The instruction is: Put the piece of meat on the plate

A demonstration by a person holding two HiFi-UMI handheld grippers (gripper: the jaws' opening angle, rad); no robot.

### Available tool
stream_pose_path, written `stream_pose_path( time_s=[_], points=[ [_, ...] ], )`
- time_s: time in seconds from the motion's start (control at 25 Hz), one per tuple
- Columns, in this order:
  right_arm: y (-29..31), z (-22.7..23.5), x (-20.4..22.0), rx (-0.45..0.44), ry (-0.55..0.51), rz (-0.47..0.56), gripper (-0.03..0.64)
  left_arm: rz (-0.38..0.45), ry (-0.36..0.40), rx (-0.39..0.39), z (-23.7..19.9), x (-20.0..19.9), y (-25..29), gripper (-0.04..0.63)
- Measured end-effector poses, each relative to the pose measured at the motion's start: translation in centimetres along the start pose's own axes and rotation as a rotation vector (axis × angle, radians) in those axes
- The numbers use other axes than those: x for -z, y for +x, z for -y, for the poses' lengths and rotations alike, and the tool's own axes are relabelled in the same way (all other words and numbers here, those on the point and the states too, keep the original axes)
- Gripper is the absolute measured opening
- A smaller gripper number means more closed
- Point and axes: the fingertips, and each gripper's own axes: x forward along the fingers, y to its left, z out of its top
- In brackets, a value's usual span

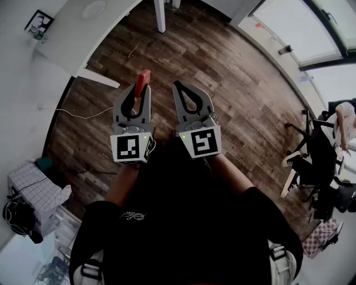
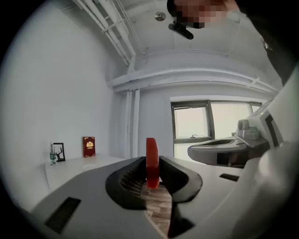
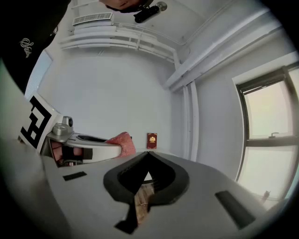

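Note:
A flat red piece of meat [image 1: 142, 84] stands on edge between the jaws of my left gripper [image 1: 140, 92], which is shut on it above the wooden floor. In the left gripper view the meat [image 2: 152, 161] sticks up past the dark pads [image 2: 132, 179], clamped from both sides. My right gripper [image 1: 187, 90] hangs beside it, a hand's width to the right, jaws closed tip to tip with nothing between them. The right gripper view shows the meat [image 3: 121, 143] off to the left, and its own gripper [image 3: 148, 155] shut. No plate is in any view.
A white table [image 1: 83, 33] with a framed picture [image 1: 39, 22] stands at the far left. A white leg [image 1: 161, 15] rises at the top centre. A checked box [image 1: 34, 192] sits lower left, office chairs [image 1: 320, 161] at the right. A red book [image 2: 88, 146] leans against the wall.

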Motion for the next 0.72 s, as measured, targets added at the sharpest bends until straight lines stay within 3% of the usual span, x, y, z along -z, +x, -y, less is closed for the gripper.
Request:
stream_pose_path(
  time_s=[0.28,0.72],
  points=[
    [-1.6,2.0,0.6,-0.015,0.004,0.010,0.021,-0.023,0.004,0.013,2.8,1.0,0.3,0.083],
    [2.4,4.5,1.9,0.052,-0.047,-0.027,0.021,-0.046,-0.041,0.006,-0.8,3.2,2.4,0.083]
  ],
)
